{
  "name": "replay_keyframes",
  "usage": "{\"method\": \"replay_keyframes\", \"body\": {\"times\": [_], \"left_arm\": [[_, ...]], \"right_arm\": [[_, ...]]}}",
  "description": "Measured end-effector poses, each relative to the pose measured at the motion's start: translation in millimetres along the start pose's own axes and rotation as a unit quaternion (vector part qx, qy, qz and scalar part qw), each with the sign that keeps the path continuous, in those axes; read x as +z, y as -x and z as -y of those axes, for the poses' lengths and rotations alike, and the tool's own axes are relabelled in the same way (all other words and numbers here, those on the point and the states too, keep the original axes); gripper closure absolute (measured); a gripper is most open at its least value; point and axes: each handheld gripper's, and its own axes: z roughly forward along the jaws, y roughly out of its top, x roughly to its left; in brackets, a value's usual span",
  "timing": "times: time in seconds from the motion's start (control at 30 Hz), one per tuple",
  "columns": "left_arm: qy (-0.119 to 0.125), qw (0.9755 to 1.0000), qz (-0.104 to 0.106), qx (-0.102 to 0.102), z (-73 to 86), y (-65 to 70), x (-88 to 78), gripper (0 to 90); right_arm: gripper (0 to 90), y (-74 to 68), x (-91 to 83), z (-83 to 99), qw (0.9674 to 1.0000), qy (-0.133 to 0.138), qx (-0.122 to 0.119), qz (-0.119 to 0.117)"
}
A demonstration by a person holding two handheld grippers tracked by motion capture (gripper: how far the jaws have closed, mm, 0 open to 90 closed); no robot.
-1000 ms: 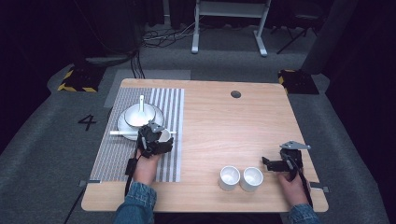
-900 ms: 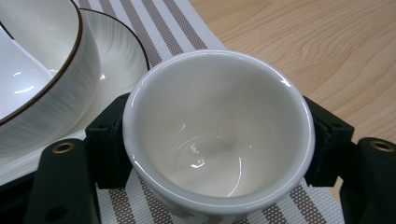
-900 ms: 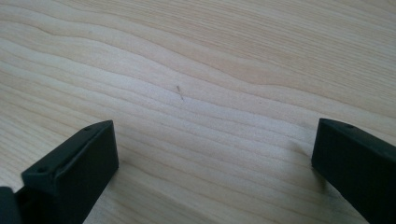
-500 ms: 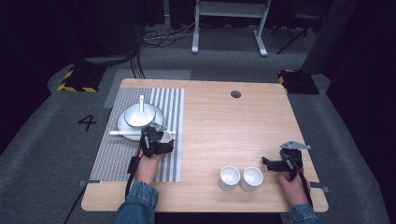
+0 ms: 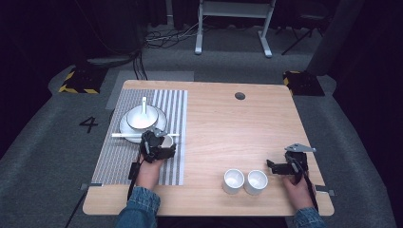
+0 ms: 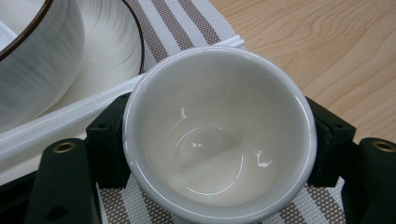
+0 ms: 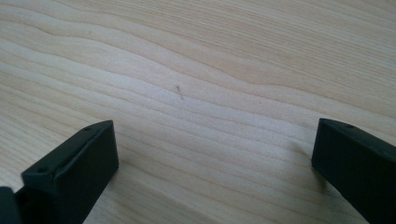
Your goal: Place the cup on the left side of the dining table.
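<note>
My left gripper (image 5: 161, 145) holds a small white cup (image 6: 219, 130) between its jaws, over the striped placemat (image 5: 119, 156) just in front of the white chopsticks (image 5: 124, 135). Both jaws press on the cup's sides, so the gripper is shut on it. Behind the chopsticks, a white bowl with a spoon (image 5: 141, 115) sits on a plate (image 5: 127, 127). Two more white cups (image 5: 233, 181) (image 5: 255, 182) stand near the table's front edge. Just to their right, my right gripper (image 5: 273, 166) (image 7: 210, 163) is open above bare wood, with nothing between its jaws.
The wooden table (image 5: 237, 137) has a cable hole (image 5: 240, 96) at the back. Bare wood lies between the placemat and the two cups. A grey carpet with a "4" marking (image 5: 89, 124) surrounds the table.
</note>
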Motion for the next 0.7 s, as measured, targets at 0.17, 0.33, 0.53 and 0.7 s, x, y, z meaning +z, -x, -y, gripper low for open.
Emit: {"method": "replay_keyframes", "body": {"times": [0.17,0.33,0.53,0.7], "left_arm": [[-0.002,1.0000,0.002,-0.001,0.4,-1.4,-0.3,26.4],[0.001,1.0000,-0.003,0.002,0.4,-0.6,-0.4,25.6],[0.006,0.9999,-0.009,0.012,-0.3,2.3,-6.2,21.9],[0.015,0.9996,-0.017,0.016,1.6,4.8,-21.2,21.0]], "right_arm": [[0.5,0.0,0.0,0.0,1.0000,0.000,0.000,0.000],[0.5,0.0,0.0,0.0,1.0000,0.000,0.000,0.000],[0.5,0.0,0.0,0.0,1.0000,0.000,0.000,0.000],[0.5,-0.3,0.3,-0.3,1.0000,0.000,0.001,0.002]]}}
